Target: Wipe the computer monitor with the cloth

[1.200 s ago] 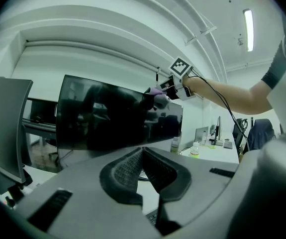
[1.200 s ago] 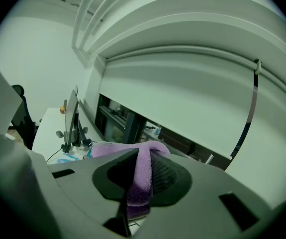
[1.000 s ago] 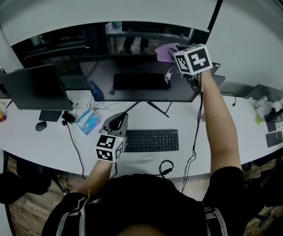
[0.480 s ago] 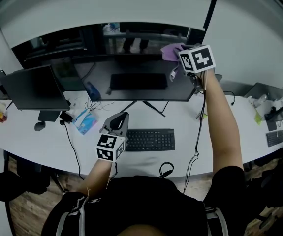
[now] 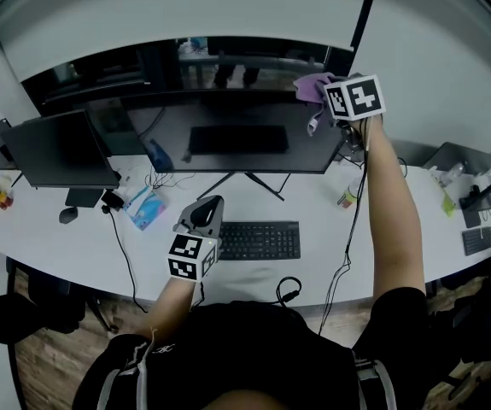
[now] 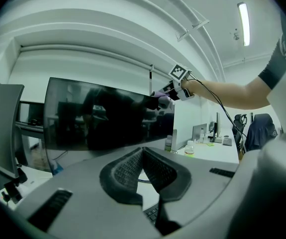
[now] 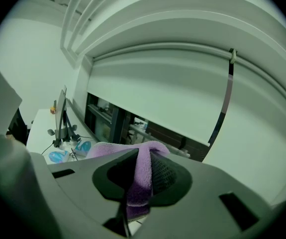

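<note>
The wide dark computer monitor [image 5: 228, 135] stands on the white desk [image 5: 57, 246], and it also fills the middle of the left gripper view [image 6: 103, 118]. My right gripper [image 5: 320, 92] is raised at the monitor's top right corner, shut on a purple cloth [image 5: 312, 85] that is pinched between its jaws [image 7: 140, 176]. From the left gripper view the cloth [image 6: 161, 95] lies against the screen's upper right edge. My left gripper [image 5: 207, 212] hovers low over the desk beside the keyboard, jaws shut with nothing between them [image 6: 142, 158].
A black keyboard [image 5: 258, 240] lies in front of the monitor. A second monitor [image 5: 57, 150] stands at the left, with a blue packet [image 5: 145, 207] and cables near it. A small bottle [image 5: 347, 196] sits at the right. More desks and a window are behind.
My right gripper has slid the purple cloth rightward along the monitor's top edge to its top right corner. The left gripper has stayed in place.
</note>
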